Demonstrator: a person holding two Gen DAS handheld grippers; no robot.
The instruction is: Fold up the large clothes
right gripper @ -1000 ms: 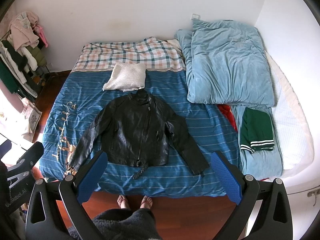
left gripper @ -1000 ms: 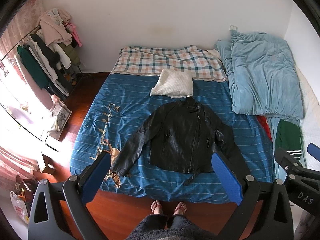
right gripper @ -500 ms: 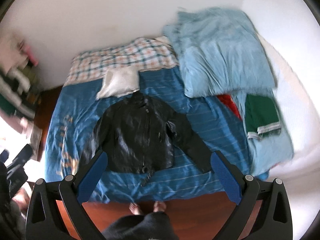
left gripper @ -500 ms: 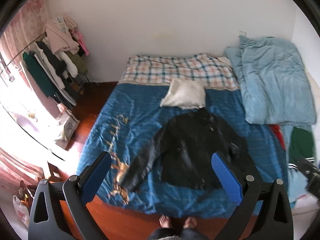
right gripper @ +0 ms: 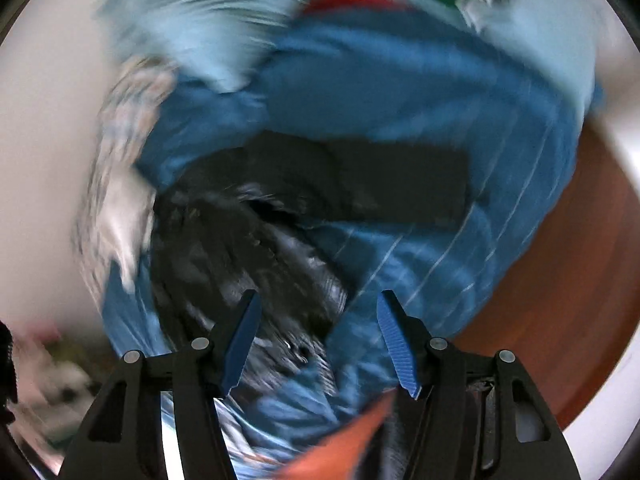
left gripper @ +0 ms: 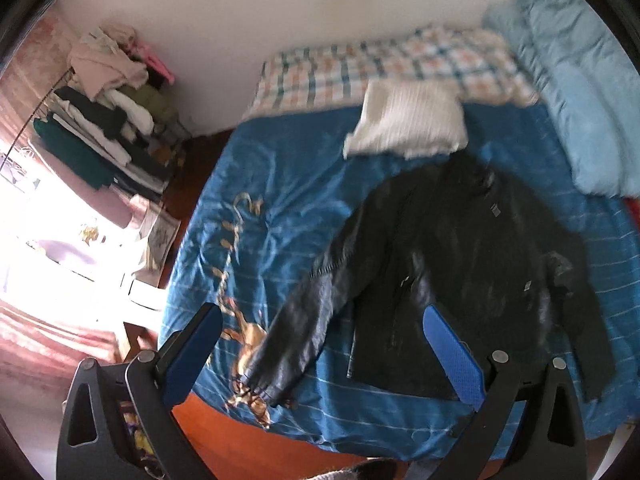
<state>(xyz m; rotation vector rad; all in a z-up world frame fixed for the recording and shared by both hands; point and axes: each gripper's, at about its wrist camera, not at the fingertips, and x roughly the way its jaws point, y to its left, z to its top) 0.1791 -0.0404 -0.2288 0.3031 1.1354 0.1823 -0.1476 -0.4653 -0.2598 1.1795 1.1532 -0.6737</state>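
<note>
A black leather jacket (left gripper: 452, 264) lies spread flat, front up, on the blue striped bedspread (left gripper: 280, 208). Its left sleeve (left gripper: 296, 336) reaches toward the bed's near edge. My left gripper (left gripper: 320, 344) is open and empty, held above the near edge of the bed over that sleeve and the jacket's hem. The right wrist view is heavily blurred and rotated. In it the jacket (right gripper: 256, 248) lies close below, with its right sleeve (right gripper: 384, 188) stretched out on the bedspread. My right gripper (right gripper: 318, 332) is open and empty, low over the jacket.
A white folded knit (left gripper: 408, 120) lies above the jacket's collar. A plaid sheet (left gripper: 384, 68) covers the head of the bed. A light blue duvet (left gripper: 580, 92) is piled at the right. A clothes rack (left gripper: 108, 120) stands at the left by the wall. Wooden floor (right gripper: 552, 280) borders the bed.
Both grippers have moved down and closer to the bed. The left one has shifted left toward the left sleeve. The right one has swung and rotated sharply toward the jacket, its jaws narrower than before.
</note>
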